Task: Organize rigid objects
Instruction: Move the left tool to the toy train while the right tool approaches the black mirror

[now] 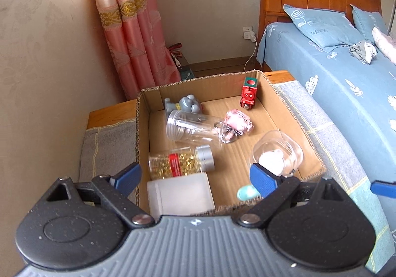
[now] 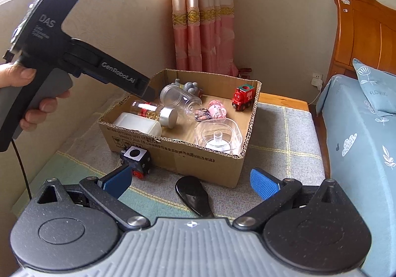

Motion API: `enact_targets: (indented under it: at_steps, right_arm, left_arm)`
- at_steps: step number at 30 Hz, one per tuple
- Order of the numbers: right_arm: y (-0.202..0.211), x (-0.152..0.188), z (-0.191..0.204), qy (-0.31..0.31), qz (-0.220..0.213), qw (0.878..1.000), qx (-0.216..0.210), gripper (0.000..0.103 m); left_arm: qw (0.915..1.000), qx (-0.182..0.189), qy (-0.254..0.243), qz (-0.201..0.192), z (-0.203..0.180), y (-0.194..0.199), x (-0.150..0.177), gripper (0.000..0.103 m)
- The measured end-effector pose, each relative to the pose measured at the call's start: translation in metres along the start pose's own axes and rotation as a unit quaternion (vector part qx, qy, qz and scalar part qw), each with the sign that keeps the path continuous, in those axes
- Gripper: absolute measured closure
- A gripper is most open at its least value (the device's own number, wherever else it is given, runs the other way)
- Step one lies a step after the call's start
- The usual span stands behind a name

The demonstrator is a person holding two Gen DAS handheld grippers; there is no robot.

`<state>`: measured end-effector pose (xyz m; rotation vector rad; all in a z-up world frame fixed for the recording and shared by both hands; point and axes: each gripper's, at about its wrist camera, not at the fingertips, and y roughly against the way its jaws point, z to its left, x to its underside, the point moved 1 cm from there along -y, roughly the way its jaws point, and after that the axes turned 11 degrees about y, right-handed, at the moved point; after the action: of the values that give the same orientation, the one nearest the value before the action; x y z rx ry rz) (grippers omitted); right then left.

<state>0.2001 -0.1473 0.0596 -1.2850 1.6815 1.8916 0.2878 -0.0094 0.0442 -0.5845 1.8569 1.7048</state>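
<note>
A cardboard box [image 2: 210, 165] is sitting on a grey checked cloth [image 2: 284, 143] that is covering the surface, toward its far edge and near the bed [image 2: 358, 153] at the surface's right edge. Inside the box, a red toy train [image 2: 243, 98] is standing by the far right corner, a grey toy [image 2: 189, 87] is resting against the far wall, and a clear open jar [image 2: 179, 100] is lying on its side in front of it. A pink clear figure [image 2: 215, 110] is lying mid-box. A gold-filled bottle with a silver cap [image 2: 158, 112] is lying near the left wall, and a white container [image 2: 138, 124] is filling the near left corner. A clear lidded container [image 2: 219, 138] is sitting at the near right corner.

The left claw [image 1: 195, 181] is hovering over the box's near edge with its blue pads wide apart and nothing between them; a hand [image 2: 29, 93] is gripping its handle. A small teal object [image 1: 245, 191] is peeking out by its right pad.

The right claw [image 2: 193, 184] is hanging above the cloth in front of the box, pads apart and empty. Outside the box, a black toy block with a red wheel [image 2: 137, 162] is sitting just beside the near wall, and a black glossy object [image 2: 194, 196] is lying near the surface's near edge.
</note>
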Motion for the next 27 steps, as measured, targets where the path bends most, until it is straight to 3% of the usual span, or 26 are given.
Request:
enact_targets:
  at_steps: [4,8,14,17,27]
  right_arm:
    - [-0.008,0.013,-0.003,-0.007,0.013,1.000,0.001,0.000]
    - [-0.030,0.031,-0.005,-0.010,0.043,0.999,0.014,0.000]
    - [-0.073,0.054,-0.003,-0.006,0.079,0.996,0.040,0.000]
    - [-0.085,0.060,-0.005,-0.005,0.091,0.995,0.051,0.000]
    - [-0.095,0.072,-0.038,-0.037,0.107,0.987,0.110,0.000]
  left_arm:
    - [0.9992,0.002,-0.002,-0.040,0.002,0.024,0.026,0.008]
    - [0.9987,0.010,0.001,-0.050,0.004,0.032,0.057,0.003]
    - [0.9986,-0.012,0.020,-0.048,0.005,0.018,0.090,0.003]
    - [0.9974,-0.038,0.007,-0.061,0.004,0.009,0.104,0.003]
    - [0.9991,-0.027,0.023,-0.026,0.007,-0.027,0.114,0.003]
